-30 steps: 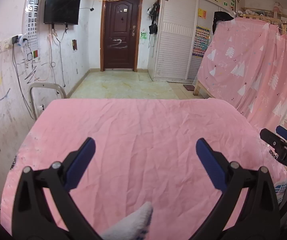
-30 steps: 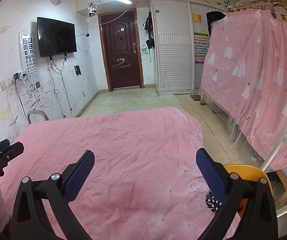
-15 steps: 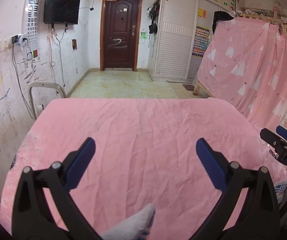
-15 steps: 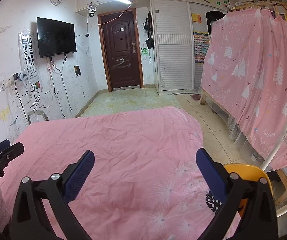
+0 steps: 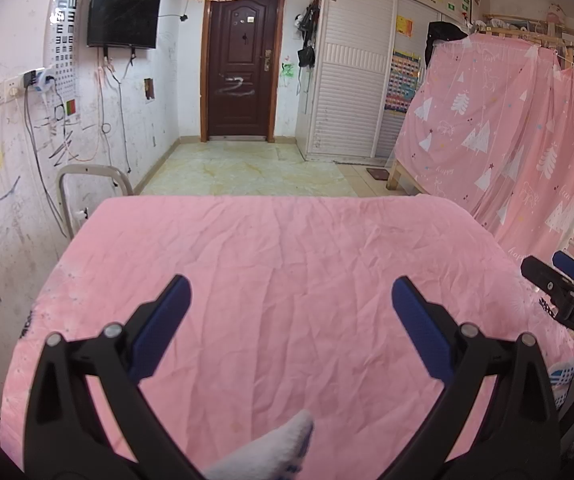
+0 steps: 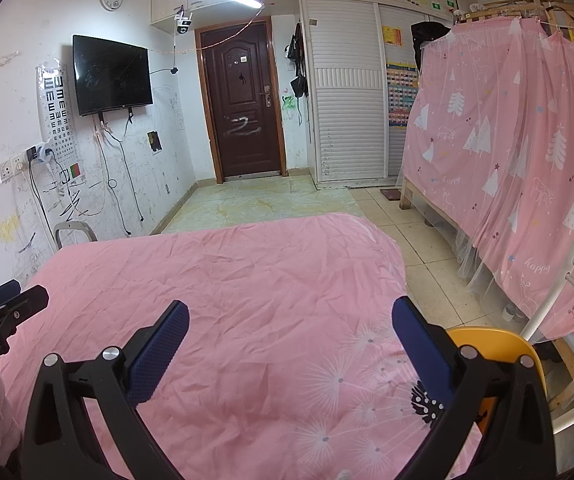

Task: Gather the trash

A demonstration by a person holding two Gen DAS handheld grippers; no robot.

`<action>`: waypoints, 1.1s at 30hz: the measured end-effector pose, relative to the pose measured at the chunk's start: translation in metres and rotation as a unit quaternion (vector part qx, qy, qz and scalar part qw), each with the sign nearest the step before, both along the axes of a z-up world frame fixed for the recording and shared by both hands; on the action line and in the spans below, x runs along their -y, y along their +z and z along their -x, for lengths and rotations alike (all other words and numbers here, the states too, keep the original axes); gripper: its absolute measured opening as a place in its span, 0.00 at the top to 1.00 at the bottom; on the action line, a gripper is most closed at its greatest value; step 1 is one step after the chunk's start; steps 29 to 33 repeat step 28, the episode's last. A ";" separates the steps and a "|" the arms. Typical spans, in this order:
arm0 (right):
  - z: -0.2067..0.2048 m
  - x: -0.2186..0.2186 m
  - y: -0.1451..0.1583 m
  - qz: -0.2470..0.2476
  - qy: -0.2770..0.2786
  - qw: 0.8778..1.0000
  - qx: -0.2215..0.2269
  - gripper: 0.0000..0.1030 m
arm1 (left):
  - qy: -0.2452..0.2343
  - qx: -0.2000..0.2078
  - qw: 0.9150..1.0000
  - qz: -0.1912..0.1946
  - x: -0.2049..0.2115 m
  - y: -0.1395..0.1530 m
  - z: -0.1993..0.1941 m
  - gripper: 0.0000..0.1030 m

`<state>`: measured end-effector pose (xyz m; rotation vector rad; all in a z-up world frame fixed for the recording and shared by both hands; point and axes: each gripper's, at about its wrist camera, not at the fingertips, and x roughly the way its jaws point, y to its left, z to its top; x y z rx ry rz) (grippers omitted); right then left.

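- The left gripper [image 5: 289, 300] hovered over the pink bedsheet [image 5: 287, 248], jaws spread wide, grasping nothing.
- The right gripper [image 6: 289, 328] hovered over the same bedsheet, jaws likewise spread and empty.
- No trash could be made out on the bedsheet.
- A white sock [image 5: 271, 452] lay on the bedsheet beneath the left gripper.

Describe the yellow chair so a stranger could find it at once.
Start at the pink bedsheet filling the middle of the right wrist view. Follow its near right edge to the floor, towards the pink curtain. The yellow chair sits there, the only yellow-orange, rounded thing among pink fabric.
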<state>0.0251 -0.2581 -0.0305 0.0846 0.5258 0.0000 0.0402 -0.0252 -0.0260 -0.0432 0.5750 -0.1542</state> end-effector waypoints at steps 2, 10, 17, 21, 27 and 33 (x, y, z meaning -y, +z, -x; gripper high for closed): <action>0.000 0.000 0.000 0.000 0.000 1.000 -0.001 0.11 | 0.000 0.000 1.000 0.000 0.000 -0.001 0.000 0.06; 0.001 0.000 -0.001 0.000 0.001 1.000 -0.001 0.11 | 0.000 0.003 1.000 -0.002 0.001 -0.003 0.002 0.06; 0.000 0.000 -0.001 0.000 0.001 1.000 -0.001 0.11 | 0.002 0.012 1.000 -0.008 0.002 -0.003 0.004 0.06; 0.001 0.001 -0.001 0.000 0.001 1.000 -0.001 0.11 | 0.000 0.005 1.000 -0.004 0.001 -0.004 0.001 0.06; 0.001 0.000 -0.002 0.001 0.001 1.000 -0.001 0.11 | -0.004 0.009 1.000 -0.017 0.006 -0.002 0.002 0.06; 0.001 0.000 -0.002 0.001 0.001 1.000 -0.002 0.11 | -0.004 0.007 1.000 -0.016 0.006 -0.002 0.002 0.06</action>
